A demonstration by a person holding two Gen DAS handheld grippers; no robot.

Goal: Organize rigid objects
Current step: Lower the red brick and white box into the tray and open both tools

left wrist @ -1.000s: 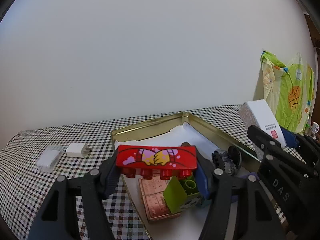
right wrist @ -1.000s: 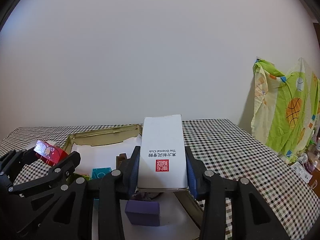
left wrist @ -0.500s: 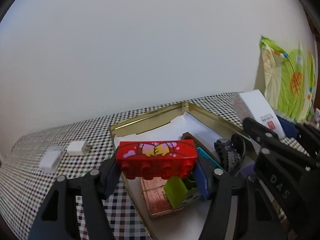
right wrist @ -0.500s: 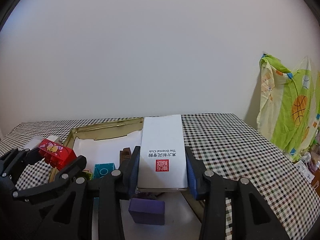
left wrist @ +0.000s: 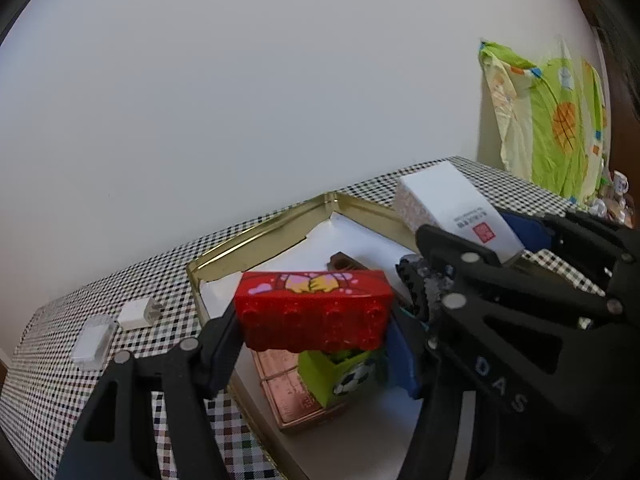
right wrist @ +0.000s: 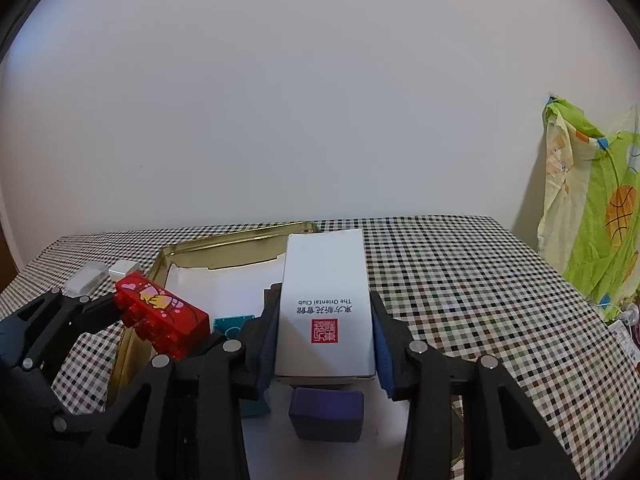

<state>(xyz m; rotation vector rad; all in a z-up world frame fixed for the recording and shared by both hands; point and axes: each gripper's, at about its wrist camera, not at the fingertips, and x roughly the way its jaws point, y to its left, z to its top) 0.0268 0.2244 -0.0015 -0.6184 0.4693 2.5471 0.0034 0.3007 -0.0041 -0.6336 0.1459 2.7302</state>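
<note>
both loads held over the gold tin, left one tilted more than 1 s ago.
i see the left hand-held gripper [left wrist: 316, 344] clamped on the red brick [left wrist: 316, 309], above the tin [left wrist: 256, 240] near its left wall, rolled since the earlier frame; the right hand-held gripper [right wrist: 325, 342] grips the white box [right wrist: 326, 304] over the tin on the checked desk [right wrist: 460, 280], closer to the left gripper than before.

White box [right wrist: 326, 312] clamped above gold tray [right wrist: 224, 242].
</note>
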